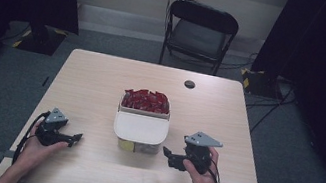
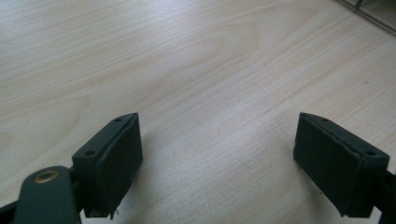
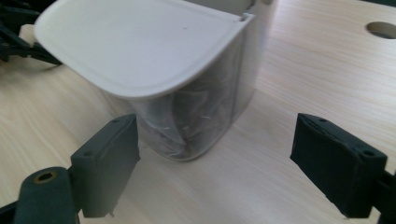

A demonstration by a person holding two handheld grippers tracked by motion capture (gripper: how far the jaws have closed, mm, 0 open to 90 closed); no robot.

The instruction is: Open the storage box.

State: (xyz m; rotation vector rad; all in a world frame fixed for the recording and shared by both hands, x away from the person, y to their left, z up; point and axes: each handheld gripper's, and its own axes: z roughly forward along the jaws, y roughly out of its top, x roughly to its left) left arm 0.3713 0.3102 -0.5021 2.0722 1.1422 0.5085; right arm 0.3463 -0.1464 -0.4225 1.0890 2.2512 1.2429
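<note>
At a pale wooden table (image 1: 102, 81), my right gripper (image 3: 215, 163) stands wide open and empty, its jaws pointed at the clear container (image 3: 201, 116) with the white half-lid (image 3: 140, 46), just ahead at the table's centre; my left gripper (image 2: 217, 161), equally wide and empty, rests over bare wood
</note>
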